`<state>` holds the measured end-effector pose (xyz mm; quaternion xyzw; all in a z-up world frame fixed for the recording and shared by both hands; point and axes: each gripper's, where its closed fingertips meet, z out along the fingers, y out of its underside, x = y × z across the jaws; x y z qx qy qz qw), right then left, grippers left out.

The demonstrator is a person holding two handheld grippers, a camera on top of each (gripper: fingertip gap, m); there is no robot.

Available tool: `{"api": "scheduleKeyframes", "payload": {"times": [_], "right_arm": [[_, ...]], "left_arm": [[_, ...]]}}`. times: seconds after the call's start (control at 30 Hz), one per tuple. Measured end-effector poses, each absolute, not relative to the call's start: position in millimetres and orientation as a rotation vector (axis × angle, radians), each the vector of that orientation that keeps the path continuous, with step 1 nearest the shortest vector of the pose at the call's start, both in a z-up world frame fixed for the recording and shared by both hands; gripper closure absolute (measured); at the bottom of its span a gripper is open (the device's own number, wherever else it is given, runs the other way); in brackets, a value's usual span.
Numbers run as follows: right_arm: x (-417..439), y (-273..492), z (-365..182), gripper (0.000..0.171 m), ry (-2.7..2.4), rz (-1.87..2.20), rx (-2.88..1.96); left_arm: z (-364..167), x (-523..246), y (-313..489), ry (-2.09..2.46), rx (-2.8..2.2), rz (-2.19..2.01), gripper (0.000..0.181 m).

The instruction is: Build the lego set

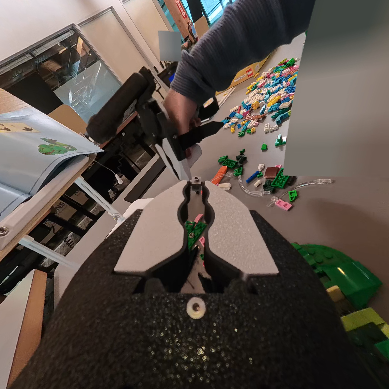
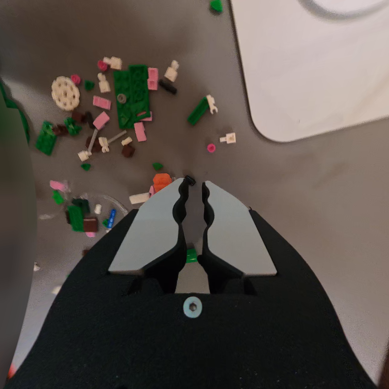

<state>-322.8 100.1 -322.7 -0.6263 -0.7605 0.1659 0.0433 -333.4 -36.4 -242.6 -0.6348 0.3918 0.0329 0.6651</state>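
The left gripper [image 1: 196,184] is raised above the grey surface [image 1: 315,210] with its jaws clenched on a small grey stud piece [image 1: 196,182], pinched right at the tips with its stud pointing away from the camera. In the left wrist view the right gripper [image 1: 185,171], held in a person's hand [image 1: 181,111], comes down from the upper left so that its tips almost meet the grey piece from the far side; whether they touch it cannot be told. The right wrist view shows the right gripper's jaws released, a narrow gap between the tips, and a tiny black part [image 2: 190,180] sitting at the tip of its left finger [image 2: 164,212], seemingly lying against it rather than pinched. The coming move seems to turn on this tip-to-tip meeting: the grey piece lies straight ahead of the left jaws and just beyond the right ones, both grippers equally near, so a mating or hand-over looks likely. Below, loose parts are scattered: an orange piece [image 2: 161,180], a long green plate [image 2: 131,95], pink tiles and a white round plate [image 2: 65,93]. A large heap of coloured bricks [image 1: 271,92] lies toward the far edge, a green built base [image 1: 341,271] near the close right corner, and an open instruction booklet [image 1: 37,145] rests on a stand at the left.
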Motion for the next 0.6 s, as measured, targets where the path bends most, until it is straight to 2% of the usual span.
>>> {"api": "scheduleKeyframes", "payload": {"times": [0.1,0.3,0.6], "right_arm": [[-321,93,-321,0.159,-2.514,0.435,-1.508],[-310,99,-329,0.16,-2.764,-0.006,-0.834],[-319,100,-341,0.159,-2.917,-0.111,-0.684]], "left_arm": [[-243,-333,-36,0.886,-1.435,0.072,0.172],[-245,-331,-36,0.904,-1.444,0.064,0.172],[-244,-332,-36,0.903,-1.442,0.062,0.172]]}}
